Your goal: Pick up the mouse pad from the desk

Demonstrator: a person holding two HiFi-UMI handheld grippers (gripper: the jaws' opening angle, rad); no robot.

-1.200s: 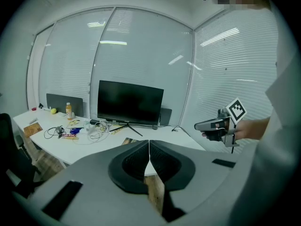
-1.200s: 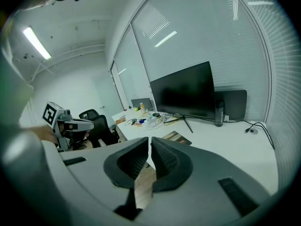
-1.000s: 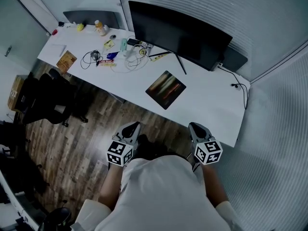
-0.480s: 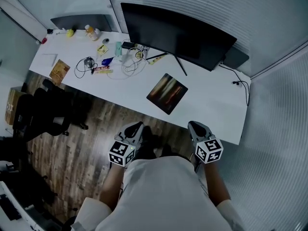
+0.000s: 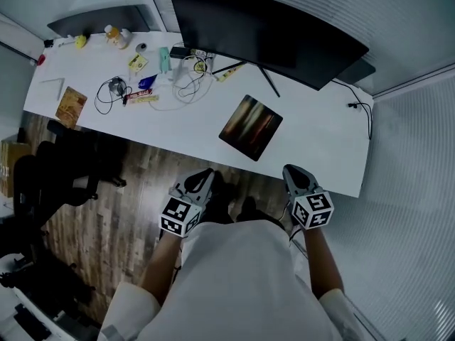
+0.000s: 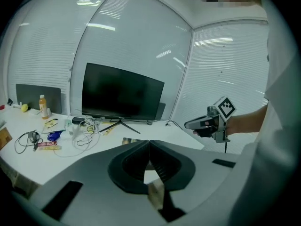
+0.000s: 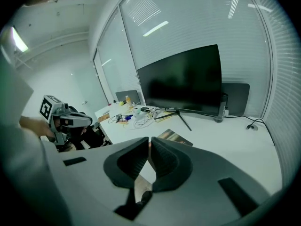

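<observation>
The mouse pad [image 5: 250,127] is a dark rectangle with an orange-brown print, lying flat on the white desk [image 5: 320,148] in front of the monitor. Both grippers hang over the floor short of the desk's front edge. My left gripper [image 5: 199,182] is shut and empty, below and left of the pad. My right gripper [image 5: 293,173] is shut and empty, below and right of it. A corner of the pad [image 6: 128,141] shows just beyond the left gripper [image 6: 149,143]. In the right gripper view the pad [image 7: 174,136] lies ahead of the closed right gripper [image 7: 149,140].
A wide black monitor [image 5: 270,27] stands behind the pad on a thin stand. Cables and small items [image 5: 142,84], a bottle [image 5: 114,34] and a booklet [image 5: 70,105] clutter the desk's left part. A black office chair [image 5: 57,169] stands on the wooden floor at the left.
Both grippers have moved forward toward the desk's front edge, and the head view has shifted with them. Their jaws have stayed shut. The mouse pad has not moved.
</observation>
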